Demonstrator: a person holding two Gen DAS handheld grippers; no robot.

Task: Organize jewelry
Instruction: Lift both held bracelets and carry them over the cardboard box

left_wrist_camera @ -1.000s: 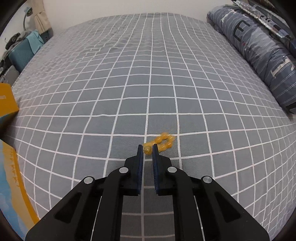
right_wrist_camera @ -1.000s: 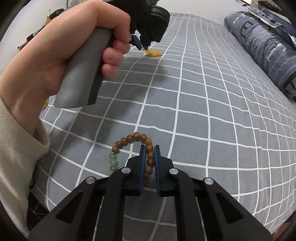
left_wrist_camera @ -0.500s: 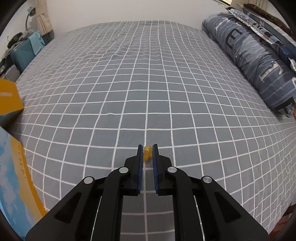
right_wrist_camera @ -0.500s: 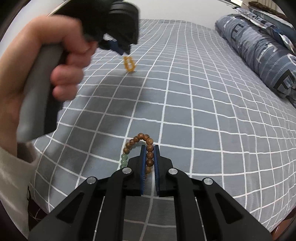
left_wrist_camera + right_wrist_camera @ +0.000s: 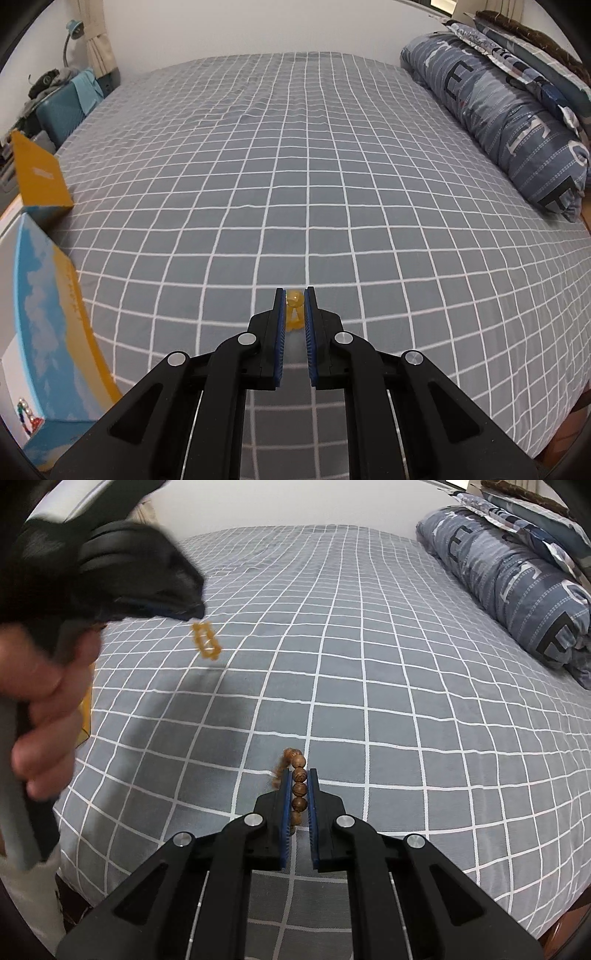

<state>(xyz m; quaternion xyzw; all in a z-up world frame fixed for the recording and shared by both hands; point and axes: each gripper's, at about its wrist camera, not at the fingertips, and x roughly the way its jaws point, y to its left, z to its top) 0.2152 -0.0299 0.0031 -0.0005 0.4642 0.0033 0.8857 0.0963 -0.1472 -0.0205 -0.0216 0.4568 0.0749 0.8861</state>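
While both strands hang clear of the grey white-checked bedsheet (image 5: 295, 166), we judge a slip to be the main risk. Our left gripper (image 5: 294, 297) is closed on a translucent yellow beaded bracelet (image 5: 294, 308), pinched near its tip by a single bead; in the right wrist view the same loop (image 5: 207, 642) dangles below the blurred tool, well above the sheet. A swing or jolt could work that bead out from between the pads. Our right gripper (image 5: 298, 782) is clamped on a brown wooden-bead bracelet (image 5: 298, 779), several beads lying in a row between its pads and the rest looping off to the left of the tip, also above the sheet; round beads can roll under pressure, so this hold may loosen too. An open blue-and-orange cardboard box (image 5: 48, 314) stands at the sheet's left edge, probably the destination, though we cannot confirm it. Both tools point steeply down toward the sheet; our left hand (image 5: 40, 701) wraps its grey handle (image 5: 11, 775).
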